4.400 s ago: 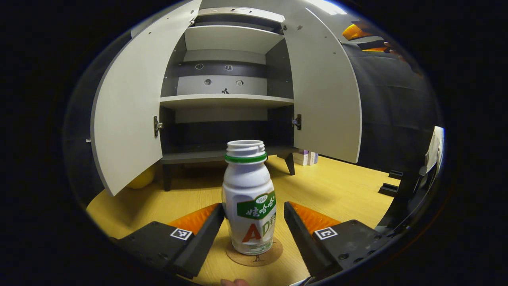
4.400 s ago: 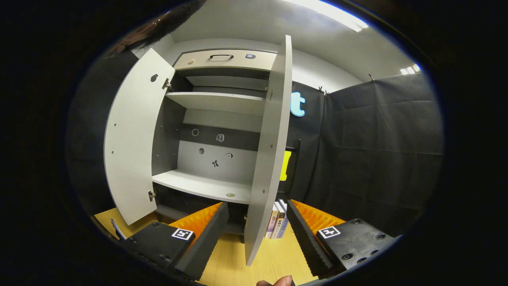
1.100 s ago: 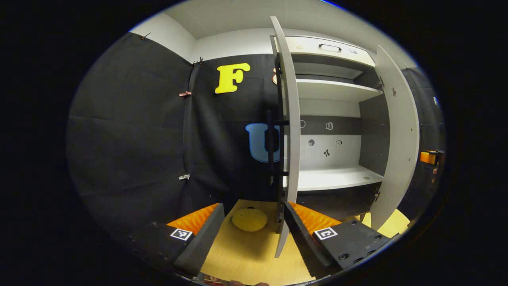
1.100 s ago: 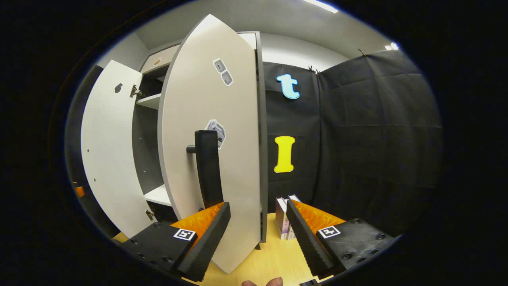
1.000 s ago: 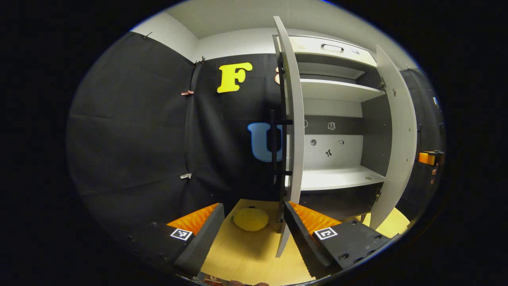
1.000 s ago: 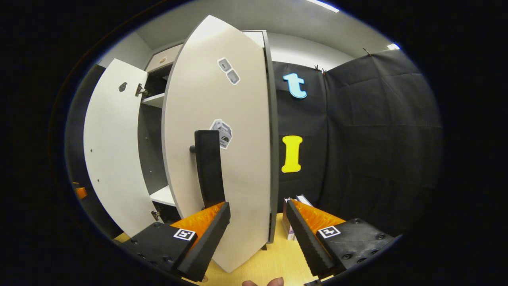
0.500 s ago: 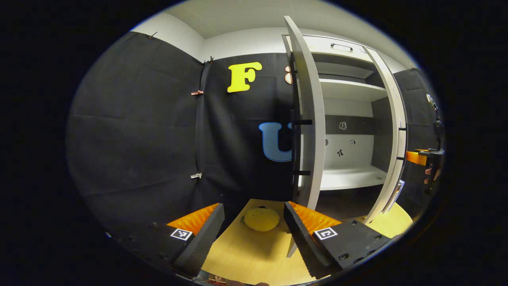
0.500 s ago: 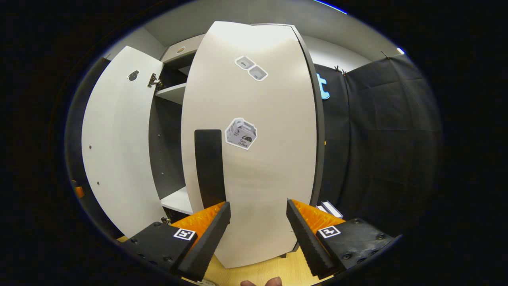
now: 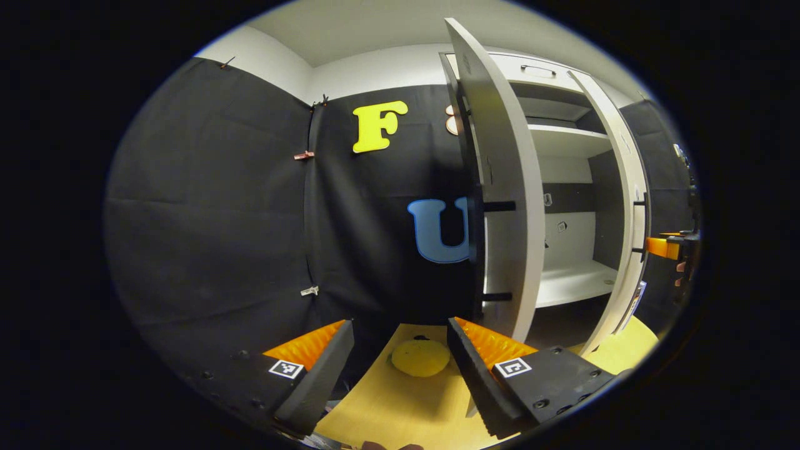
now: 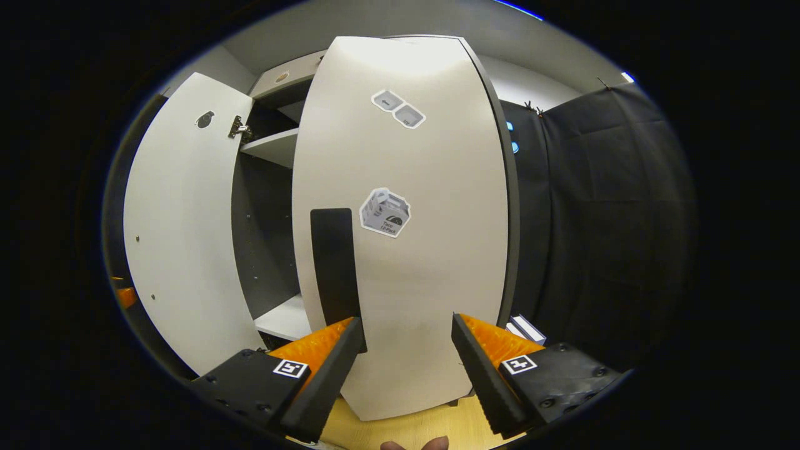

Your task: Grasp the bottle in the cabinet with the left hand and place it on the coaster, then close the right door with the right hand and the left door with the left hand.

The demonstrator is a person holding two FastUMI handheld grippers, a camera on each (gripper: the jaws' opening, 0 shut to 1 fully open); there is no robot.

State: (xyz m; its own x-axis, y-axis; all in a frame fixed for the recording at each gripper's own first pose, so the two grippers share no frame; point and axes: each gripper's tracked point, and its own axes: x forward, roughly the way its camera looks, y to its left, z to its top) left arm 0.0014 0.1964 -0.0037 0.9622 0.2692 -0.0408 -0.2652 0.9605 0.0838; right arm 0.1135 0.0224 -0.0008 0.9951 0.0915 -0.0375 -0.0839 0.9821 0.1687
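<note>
White right door (image 10: 425, 262) with box sticker (image 10: 385, 212), right gripper (image 10: 405, 356) spread before it

Right door (image 10: 431, 262) seen face-on in the right gripper view: pale grey panel, dark edge, tall black bar handle (image 10: 334, 269) near its left edge, three stickers on the front. It is partly swung shut, a gap left beside it. Left door (image 10: 181, 244) stands wide open, pale inner face shown, hinge at the top. In the left gripper view the left door (image 9: 509, 206) is seen nearly edge-on with its black handle (image 9: 478, 250) on the outer face. White shelves of the cabinet (image 9: 572, 281) are visible between the doors.
</note>
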